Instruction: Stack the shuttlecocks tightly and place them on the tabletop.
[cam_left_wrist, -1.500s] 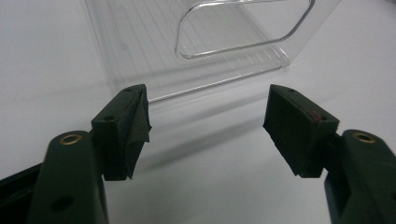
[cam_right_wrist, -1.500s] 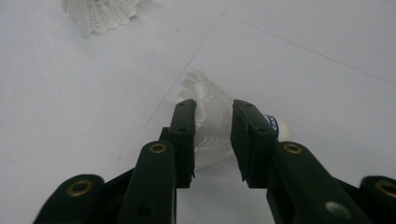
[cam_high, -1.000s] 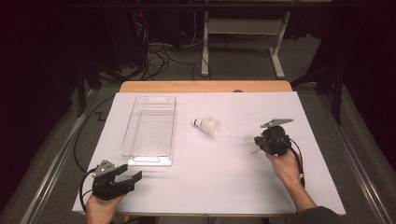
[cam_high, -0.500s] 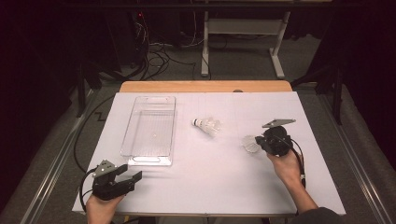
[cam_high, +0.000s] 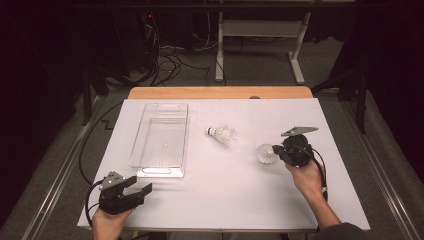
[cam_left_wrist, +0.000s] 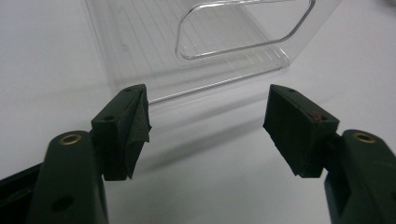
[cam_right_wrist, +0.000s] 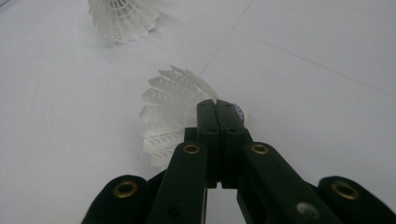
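Observation:
A white shuttlecock (cam_high: 266, 153) sits at the tip of my right gripper (cam_high: 276, 151) on the right half of the white table. In the right gripper view the jaws of that gripper (cam_right_wrist: 216, 105) are pressed together over the shuttlecock (cam_right_wrist: 168, 112) where skirt meets cork. A second shuttlecock (cam_high: 222, 134) lies on its side mid-table, also seen farther off in the right gripper view (cam_right_wrist: 123, 18). My left gripper (cam_high: 141, 184) rests open at the front left corner. Nothing is between its jaws (cam_left_wrist: 208, 126).
A clear plastic tray (cam_high: 159, 172) lies lengthwise left of centre, empty, with its near end (cam_left_wrist: 233, 51) just ahead of the left gripper. Beyond the wooden far edge (cam_high: 220, 92) of the table are cables and a desk frame on the floor.
The right gripper and its shuttlecock have shifted only slightly. The left gripper has stayed in place.

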